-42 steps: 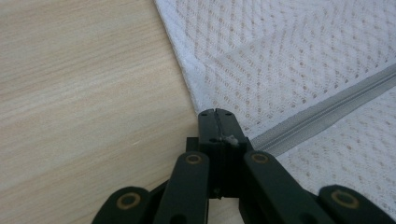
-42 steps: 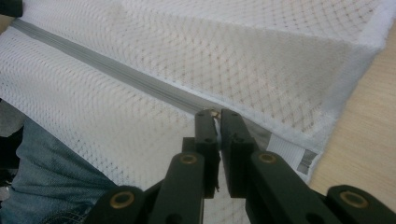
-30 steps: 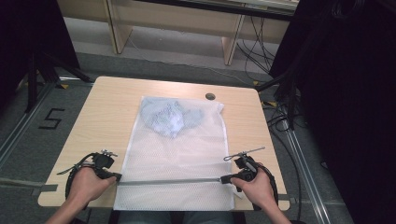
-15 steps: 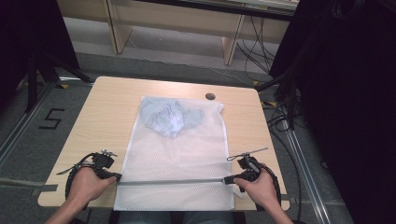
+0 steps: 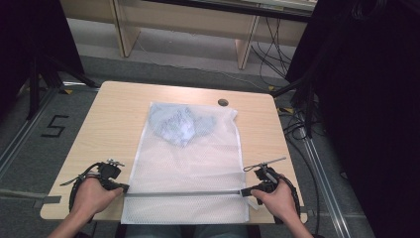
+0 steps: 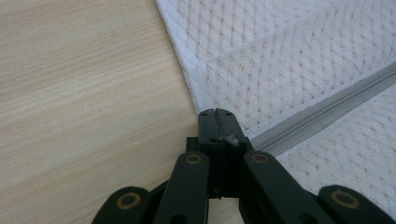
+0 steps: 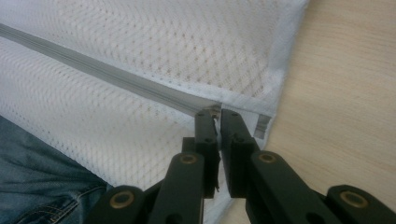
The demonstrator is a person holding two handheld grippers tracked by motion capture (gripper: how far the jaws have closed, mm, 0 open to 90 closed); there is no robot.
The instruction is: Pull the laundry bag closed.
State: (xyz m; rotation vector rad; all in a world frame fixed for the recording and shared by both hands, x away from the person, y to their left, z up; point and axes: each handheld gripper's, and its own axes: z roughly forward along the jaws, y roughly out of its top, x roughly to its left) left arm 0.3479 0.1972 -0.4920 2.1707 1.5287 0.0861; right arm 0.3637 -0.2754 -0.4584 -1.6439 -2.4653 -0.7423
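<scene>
Lying flat on the table (image 5: 119, 106), the white mesh bag (image 5: 190, 163) stretches between both grippers, with pale blue clothing (image 5: 178, 124) inside its end far beyond them. Its grey zipper (image 5: 185, 194) runs from the left gripper (image 5: 125, 188), pinched on the zipper's end, to the right gripper (image 5: 246, 191), jaws pressed together on the zipper pull (image 7: 215, 111).
</scene>
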